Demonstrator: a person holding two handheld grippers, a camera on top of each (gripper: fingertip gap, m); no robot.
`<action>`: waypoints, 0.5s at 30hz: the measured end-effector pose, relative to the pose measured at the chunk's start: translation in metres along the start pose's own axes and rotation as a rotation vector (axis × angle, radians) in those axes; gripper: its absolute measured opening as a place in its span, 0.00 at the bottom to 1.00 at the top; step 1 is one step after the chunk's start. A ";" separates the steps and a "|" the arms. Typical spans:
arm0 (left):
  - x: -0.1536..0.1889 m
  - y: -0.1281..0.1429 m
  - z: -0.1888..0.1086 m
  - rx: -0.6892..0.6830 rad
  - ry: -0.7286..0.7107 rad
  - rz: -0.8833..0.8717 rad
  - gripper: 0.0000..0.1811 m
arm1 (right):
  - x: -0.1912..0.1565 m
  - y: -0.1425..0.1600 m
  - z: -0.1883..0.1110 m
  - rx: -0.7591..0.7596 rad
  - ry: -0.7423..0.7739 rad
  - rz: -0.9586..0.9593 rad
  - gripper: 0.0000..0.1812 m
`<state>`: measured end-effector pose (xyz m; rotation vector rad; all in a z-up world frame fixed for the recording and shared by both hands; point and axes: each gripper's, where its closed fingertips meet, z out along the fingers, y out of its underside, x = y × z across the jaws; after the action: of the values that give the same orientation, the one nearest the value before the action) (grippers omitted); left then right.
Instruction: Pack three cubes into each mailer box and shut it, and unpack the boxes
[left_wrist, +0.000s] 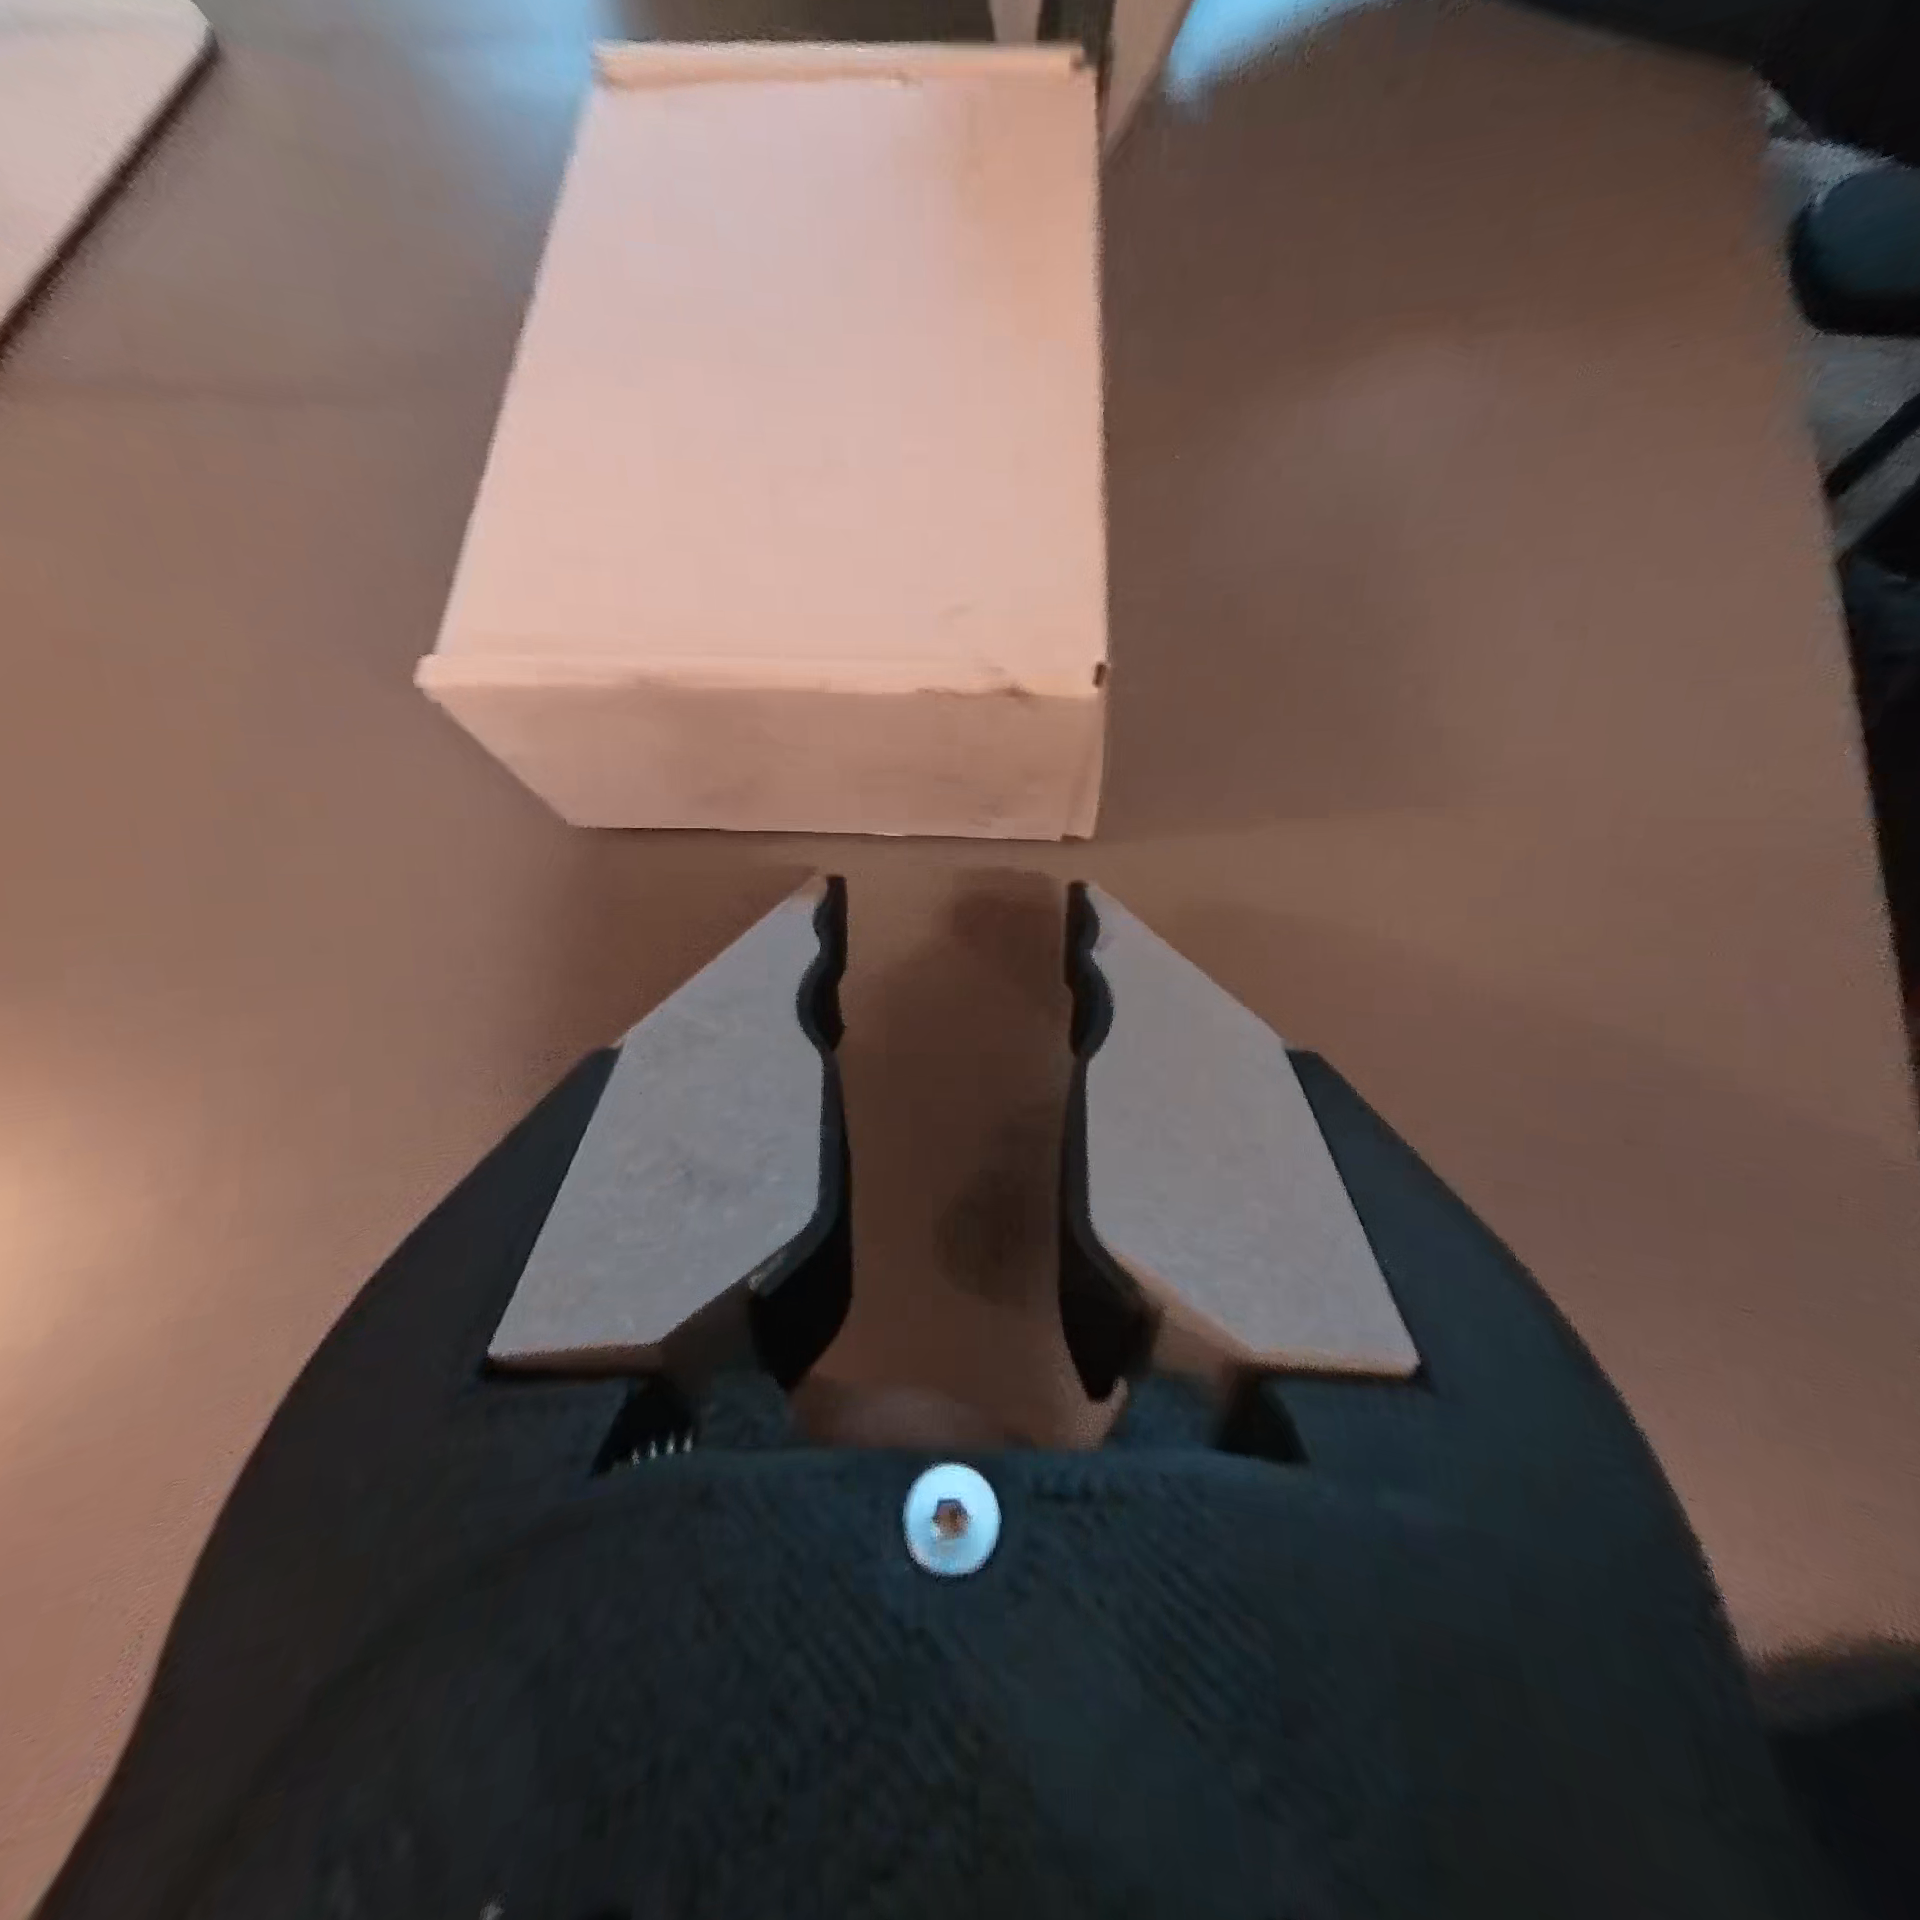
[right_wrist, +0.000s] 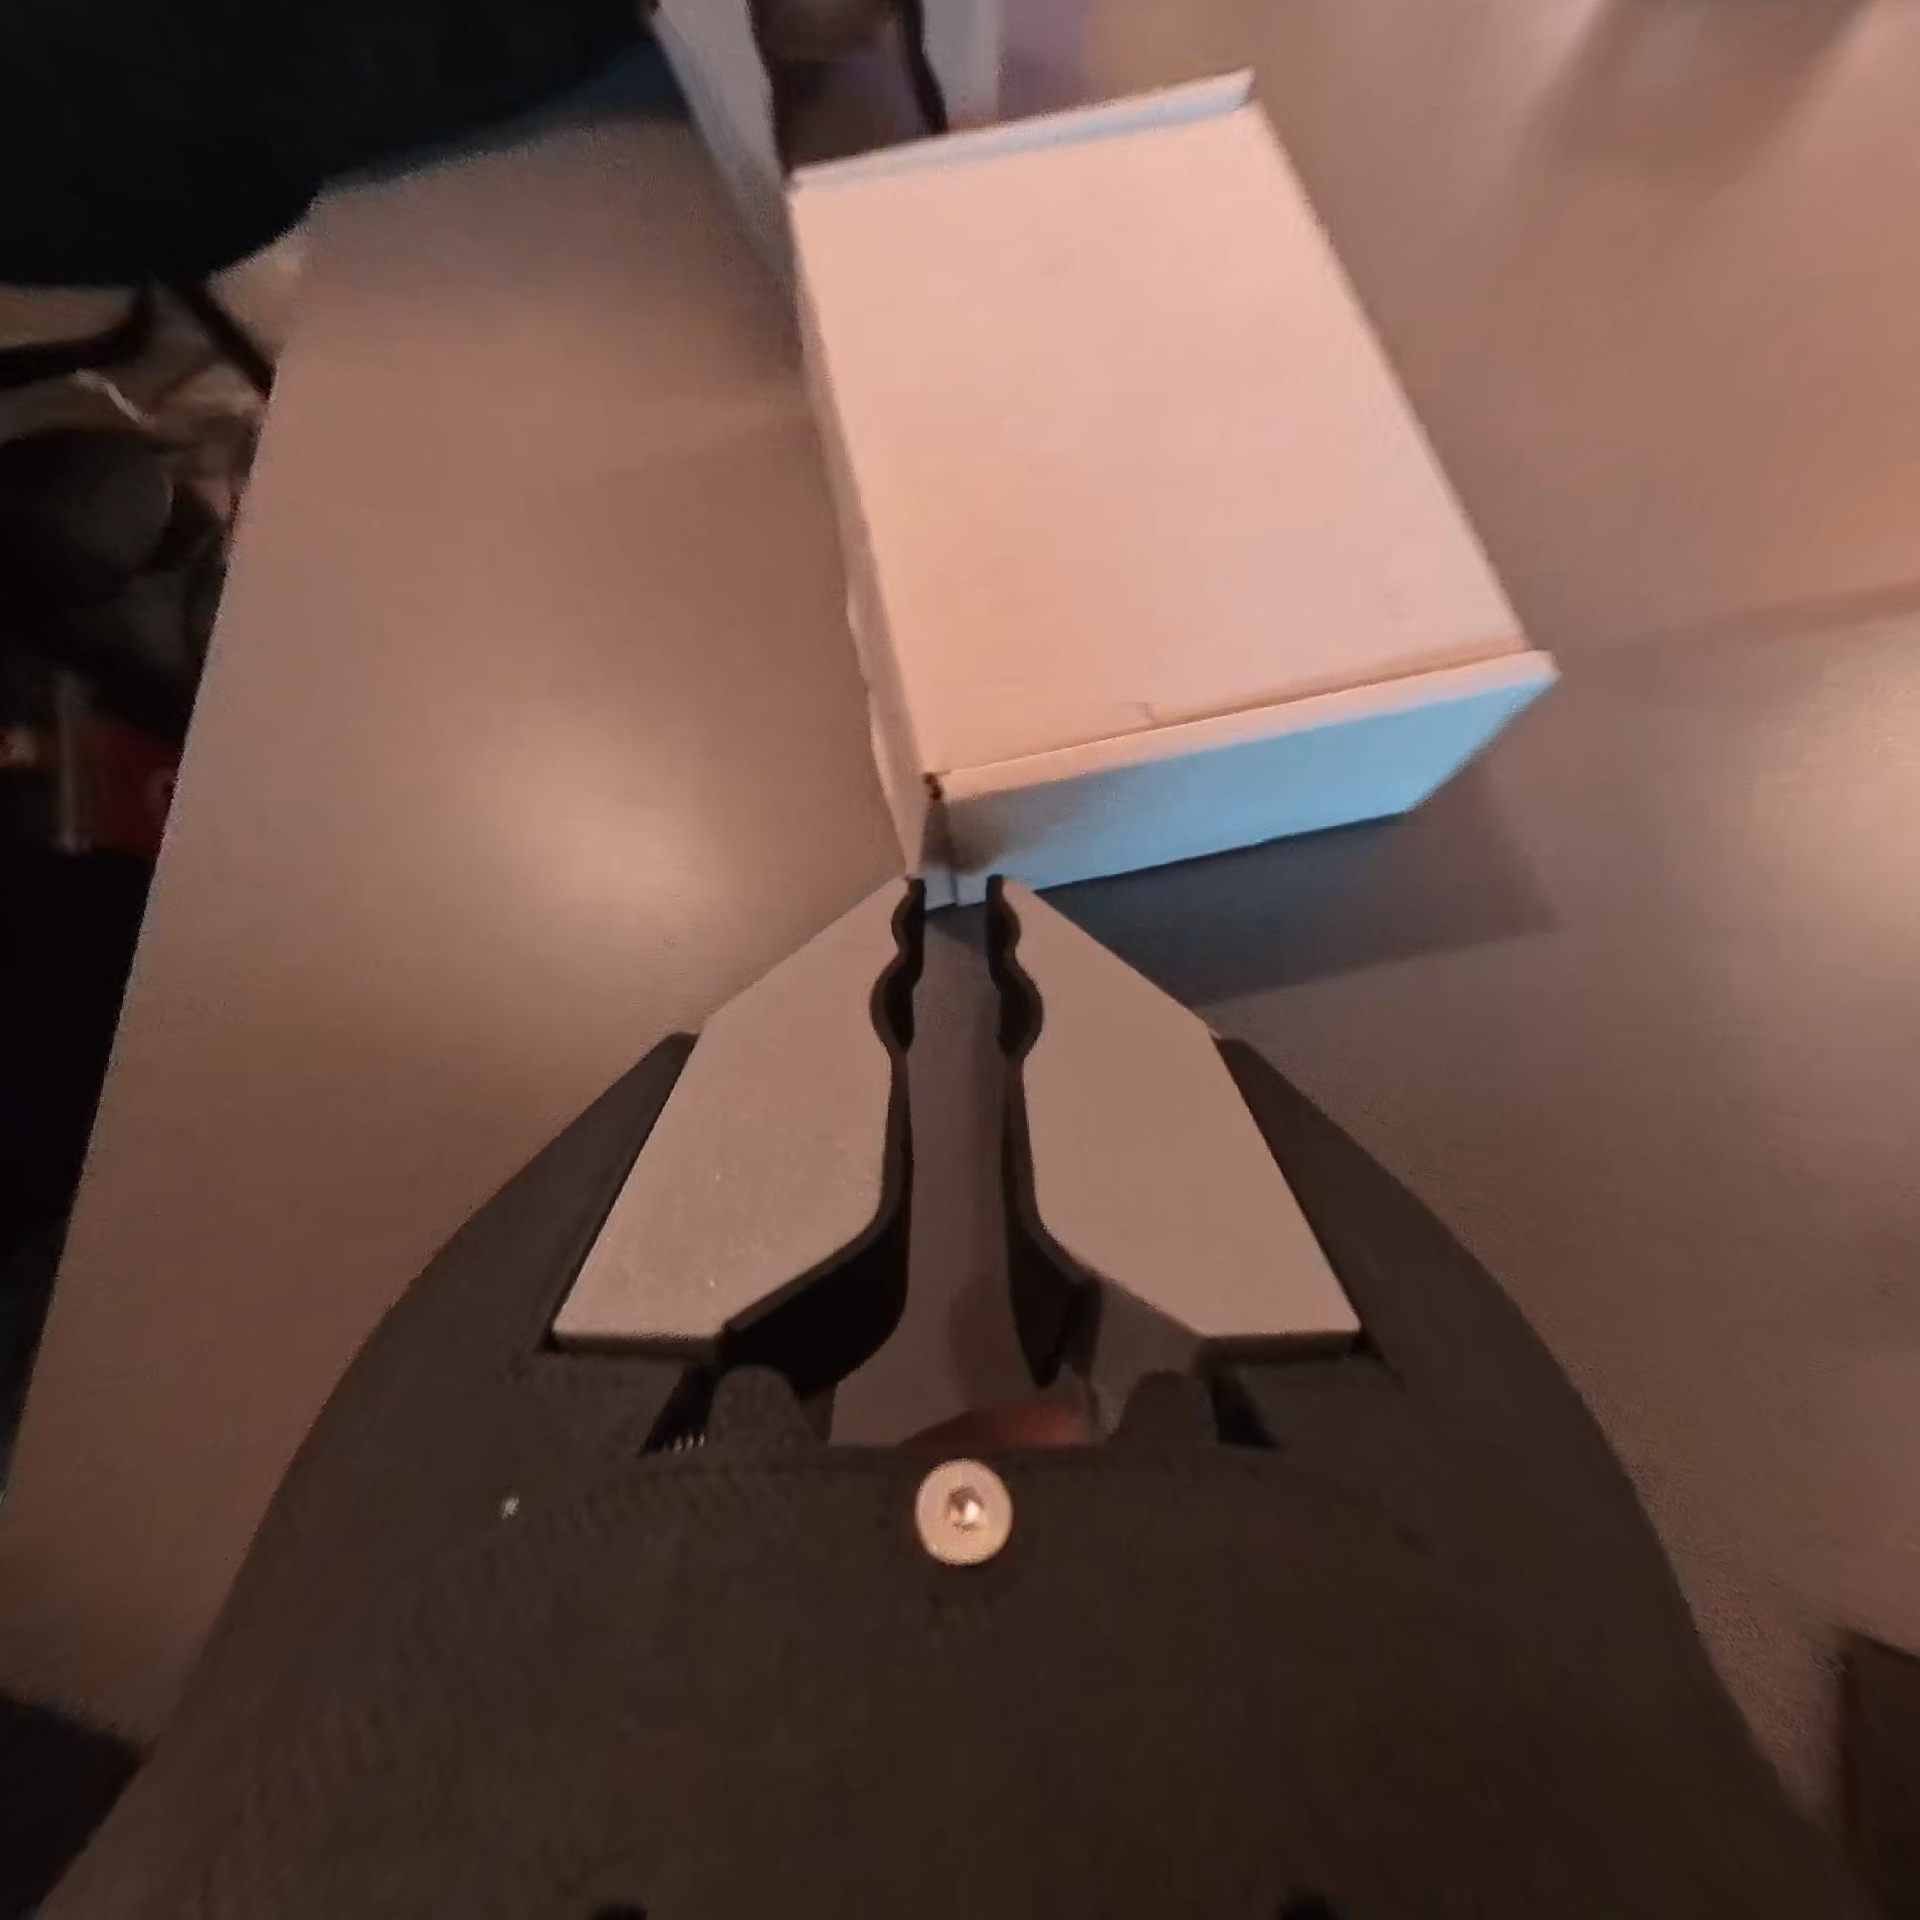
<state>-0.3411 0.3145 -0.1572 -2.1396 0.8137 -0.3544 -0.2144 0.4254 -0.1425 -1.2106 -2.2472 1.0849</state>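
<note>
In the left wrist view a closed cardboard mailer box (left_wrist: 810, 416) lies on the brown table, its short front wall facing me. My left gripper (left_wrist: 956, 904) is open and empty, just short of that front wall. In the right wrist view a closed mailer box (right_wrist: 1132, 457) lies turned at an angle. My right gripper (right_wrist: 954, 899) has its jaws only a narrow gap apart, with the tips at the box's near left bottom corner. Whether they touch it I cannot tell. No cubes are in view.
The table (left_wrist: 1455, 727) ends at its right edge in the left wrist view, with dark things on the floor (left_wrist: 1860, 260) beyond. A pale flat board (left_wrist: 73, 156) lies at the far left. In the right wrist view the table edge (right_wrist: 239, 540) runs down the left. My hands' fingertips stand some 20 cm from each other.
</note>
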 end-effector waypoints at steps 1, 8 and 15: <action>0.000 0.000 0.006 -0.017 -0.007 0.024 0.22 | -0.004 0.002 0.006 -0.027 -0.018 -0.008 0.04; 0.002 -0.012 0.007 0.017 -0.011 0.110 0.04 | -0.025 0.002 0.009 -0.062 -0.124 -0.032 0.00; 0.010 -0.070 -0.039 0.408 0.040 0.066 0.01 | -0.029 -0.043 -0.031 0.228 -0.138 -0.050 0.00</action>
<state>-0.3226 0.3178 -0.0785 -1.7277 0.7591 -0.4846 -0.2024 0.4006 -0.0885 -1.0087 -2.1667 1.3998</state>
